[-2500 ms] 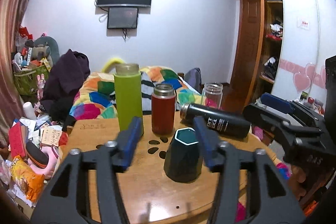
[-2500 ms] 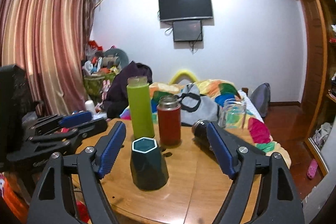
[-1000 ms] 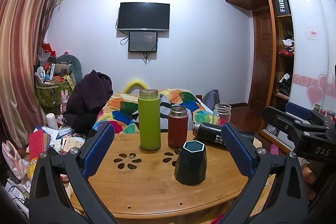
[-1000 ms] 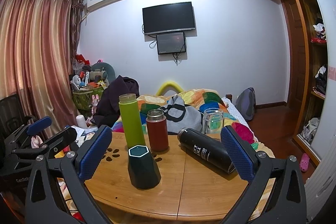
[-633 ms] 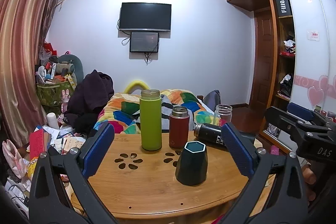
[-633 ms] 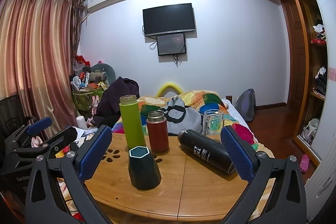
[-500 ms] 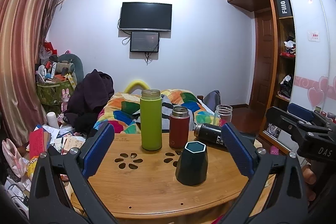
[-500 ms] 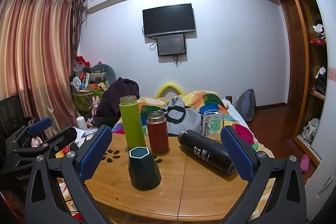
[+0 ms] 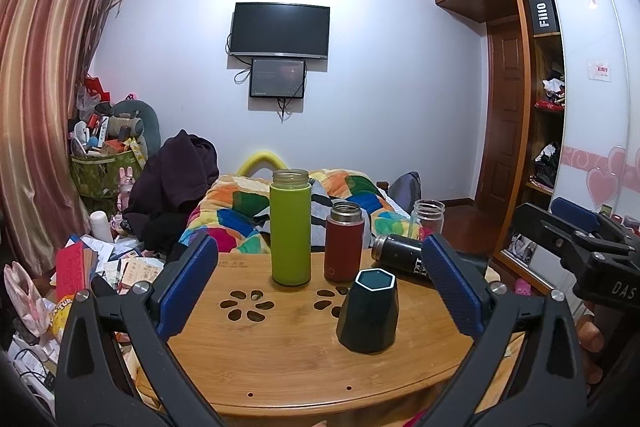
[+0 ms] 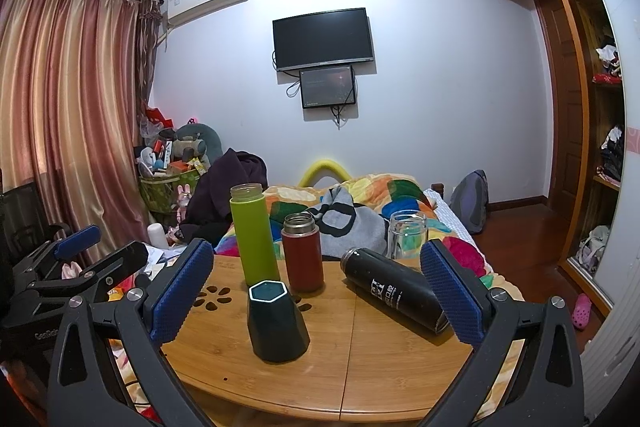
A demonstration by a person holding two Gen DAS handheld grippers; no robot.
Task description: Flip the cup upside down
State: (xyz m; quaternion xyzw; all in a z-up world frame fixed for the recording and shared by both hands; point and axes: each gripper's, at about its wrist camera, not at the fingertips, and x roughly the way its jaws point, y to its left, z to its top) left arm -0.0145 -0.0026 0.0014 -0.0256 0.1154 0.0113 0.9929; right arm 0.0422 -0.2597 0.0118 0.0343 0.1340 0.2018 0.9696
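bedroom's pretty cluttered, and everything sits on a round wooden table (image 9: 280,355) in front of a bed. both grippers hover back from it, empty, fingers spread wide apart.

the dark green cup (image 10: 276,323) stands mouth up near the front of the table, with a green bottle (image 10: 256,235) and red flask (image 10: 303,253) just behind it and a black bottle (image 10: 394,297) lying on its side to the right.

for the flip i'd take the cup low on its walls. it's faceted and wider at the base, so pads should land on opposite flat faces, not corners, or it'll probably twist out. lift clear of the flask before rolling it over.

from the right gripper (image 10: 316,291) the cup sits between the fingers but nearer the left pad. from the left gripper (image 9: 320,287) it's nearer the right one. hard to judge how far ahead with this fisheye, but neither is touching it.
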